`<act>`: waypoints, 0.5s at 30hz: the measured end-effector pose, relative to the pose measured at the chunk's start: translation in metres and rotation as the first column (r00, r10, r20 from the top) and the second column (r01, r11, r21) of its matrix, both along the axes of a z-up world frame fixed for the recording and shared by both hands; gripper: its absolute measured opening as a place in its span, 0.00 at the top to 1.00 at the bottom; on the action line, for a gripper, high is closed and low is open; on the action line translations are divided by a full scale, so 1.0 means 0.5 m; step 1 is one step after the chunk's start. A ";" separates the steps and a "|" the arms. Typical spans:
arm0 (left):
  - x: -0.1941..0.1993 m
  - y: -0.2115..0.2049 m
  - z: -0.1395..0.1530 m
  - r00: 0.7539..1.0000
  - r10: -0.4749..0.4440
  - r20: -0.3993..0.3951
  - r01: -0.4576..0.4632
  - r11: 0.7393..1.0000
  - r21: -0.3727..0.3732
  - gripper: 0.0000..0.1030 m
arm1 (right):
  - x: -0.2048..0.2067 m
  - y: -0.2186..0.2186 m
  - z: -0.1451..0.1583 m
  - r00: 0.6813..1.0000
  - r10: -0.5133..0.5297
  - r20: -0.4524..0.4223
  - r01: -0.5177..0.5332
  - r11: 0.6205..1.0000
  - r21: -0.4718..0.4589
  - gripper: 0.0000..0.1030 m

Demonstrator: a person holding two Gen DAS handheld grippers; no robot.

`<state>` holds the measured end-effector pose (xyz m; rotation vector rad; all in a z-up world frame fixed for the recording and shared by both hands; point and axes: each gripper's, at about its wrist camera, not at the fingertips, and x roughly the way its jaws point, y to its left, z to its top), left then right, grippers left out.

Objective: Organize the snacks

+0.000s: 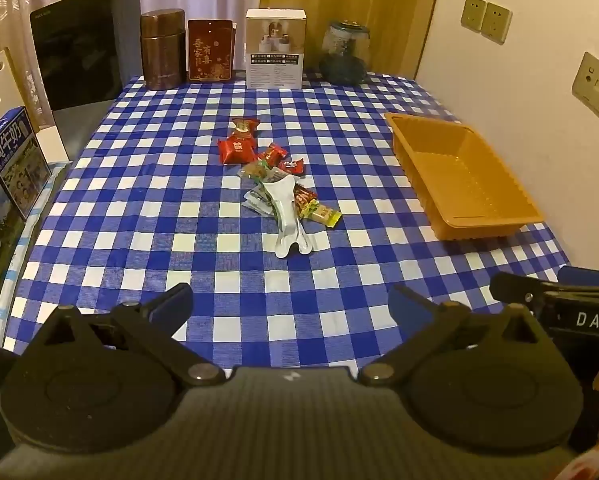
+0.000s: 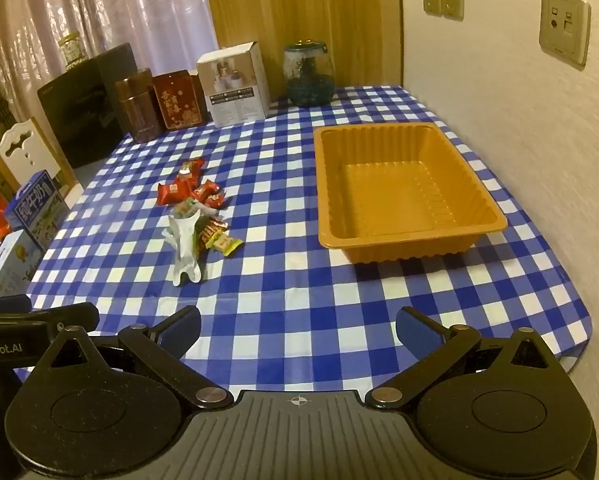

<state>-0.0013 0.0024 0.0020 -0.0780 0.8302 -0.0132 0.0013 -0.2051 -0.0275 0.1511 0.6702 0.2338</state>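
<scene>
Both of my grippers hover over the near edge of the checked cloth, fingers spread wide with nothing between them: left gripper, right gripper. "DAS" is legible on the right one's body as seen from the left wrist; "Robot.AI" on the left one's body as seen from the right wrist.

Ahead of my left gripper, mid-table, lies the snack pile: small red wrappers at its far end, a green-yellow bar at its right, other wrapped pieces underneath. Across it rests a white wrapper, long axis running from my gripper toward the far side, its flared end nearest me.

Ahead of my right gripper sits an orange tray, ribbed walls, long axis running away from me, well apart from the pile.

Far left: a blue carton reading "纯牛奶".
</scene>
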 end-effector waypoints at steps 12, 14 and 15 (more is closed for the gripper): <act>-0.001 0.003 0.000 1.000 -0.002 0.000 0.002 1.000 -0.001 0.00 | 0.000 0.001 0.000 1.000 0.001 0.000 -0.001 1.000 -0.001 0.00; -0.001 0.003 0.000 1.000 -0.002 0.000 0.002 1.000 -0.002 0.00 | -0.001 0.002 0.001 1.000 0.000 0.000 0.000 1.000 -0.002 0.00; -0.001 0.003 0.000 1.000 -0.002 0.000 0.002 1.000 -0.002 0.00 | -0.001 0.002 0.001 1.000 0.000 0.000 0.000 1.000 -0.002 0.00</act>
